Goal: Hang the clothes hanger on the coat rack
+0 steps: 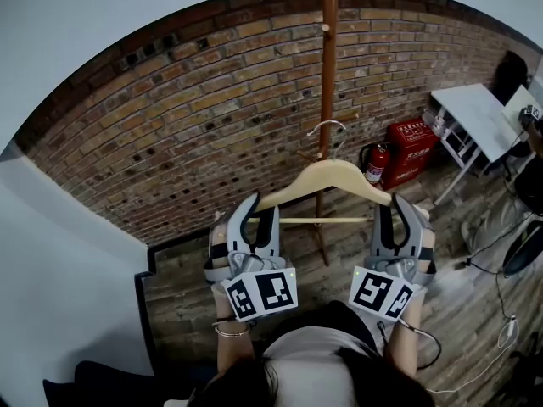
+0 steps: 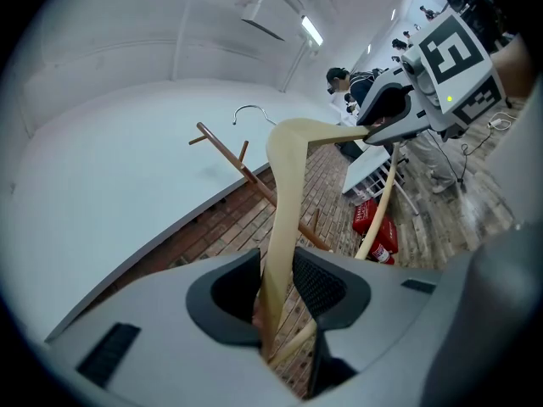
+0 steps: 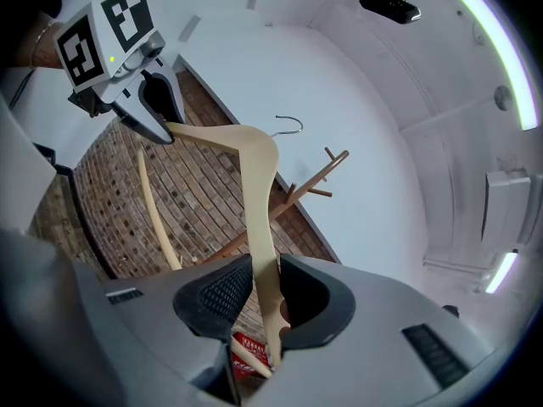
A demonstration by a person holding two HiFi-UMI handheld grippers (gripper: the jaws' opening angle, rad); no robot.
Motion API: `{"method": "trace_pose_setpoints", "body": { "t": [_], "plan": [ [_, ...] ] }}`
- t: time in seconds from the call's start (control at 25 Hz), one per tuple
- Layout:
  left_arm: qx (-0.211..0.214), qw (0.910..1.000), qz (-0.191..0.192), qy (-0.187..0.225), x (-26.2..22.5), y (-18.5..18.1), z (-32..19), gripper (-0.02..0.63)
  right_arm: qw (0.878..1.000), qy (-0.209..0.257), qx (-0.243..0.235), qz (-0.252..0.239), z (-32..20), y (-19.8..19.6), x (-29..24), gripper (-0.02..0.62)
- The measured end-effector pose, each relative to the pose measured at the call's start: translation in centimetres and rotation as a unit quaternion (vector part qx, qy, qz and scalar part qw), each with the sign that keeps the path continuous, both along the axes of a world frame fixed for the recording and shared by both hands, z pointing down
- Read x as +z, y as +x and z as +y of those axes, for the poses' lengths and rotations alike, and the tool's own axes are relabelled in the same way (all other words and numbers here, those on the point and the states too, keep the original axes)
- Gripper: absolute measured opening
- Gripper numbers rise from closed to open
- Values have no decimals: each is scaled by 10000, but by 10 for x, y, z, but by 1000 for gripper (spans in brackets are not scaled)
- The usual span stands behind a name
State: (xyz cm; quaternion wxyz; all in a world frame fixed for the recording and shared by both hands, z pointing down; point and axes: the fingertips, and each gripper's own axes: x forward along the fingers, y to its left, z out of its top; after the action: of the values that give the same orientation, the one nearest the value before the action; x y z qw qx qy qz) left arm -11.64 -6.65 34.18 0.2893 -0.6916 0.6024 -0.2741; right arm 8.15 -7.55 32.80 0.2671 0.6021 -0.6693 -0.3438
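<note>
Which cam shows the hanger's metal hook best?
Right gripper view: the metal hook stands out sharply against the white wall, clear of the coat rack. Left gripper view shows it too, fainter. In the head view it overlaps the rack's pole, hard to trace.

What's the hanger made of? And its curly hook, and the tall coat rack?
The hanger looks like pale, smooth wood, going by its light tan colour and soft sheen. Its hook seems to be thin metal wire: it is grey and shiny. The coat rack looks like darker reddish-brown wood with pegs, and is probably varnished.
</note>
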Motion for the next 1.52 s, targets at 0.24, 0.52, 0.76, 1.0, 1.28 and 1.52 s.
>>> {"method": "trace_pose_setpoints", "body": {
  "t": [0.24,0.52,0.76,1.0,1.28,1.52],
  "plan": [
    [51,10000,35,7,-2,-5,-2,123,10000,-2,27,42,0,-5,-2,115],
    [90,10000,15,10,-2,-1,-12,123,10000,11,68,36,-8,-1,-2,115],
    [88,10000,-6,9,-4,6,-27,123,10000,-18,56,-3,-22,6,-1,115],
    [90,10000,-40,-5,-5,16,-44,123,10000,-68,13,-18,-42,16,0,115],
    [16,10000,-31,6,-9,17,-67,123,10000,-44,-64,-21,-66,17,-4,115],
    [-43,10000,-62,26,-12,17,-86,123,9999,-30,-130,-42,-89,16,-7,115]
  ]
}}
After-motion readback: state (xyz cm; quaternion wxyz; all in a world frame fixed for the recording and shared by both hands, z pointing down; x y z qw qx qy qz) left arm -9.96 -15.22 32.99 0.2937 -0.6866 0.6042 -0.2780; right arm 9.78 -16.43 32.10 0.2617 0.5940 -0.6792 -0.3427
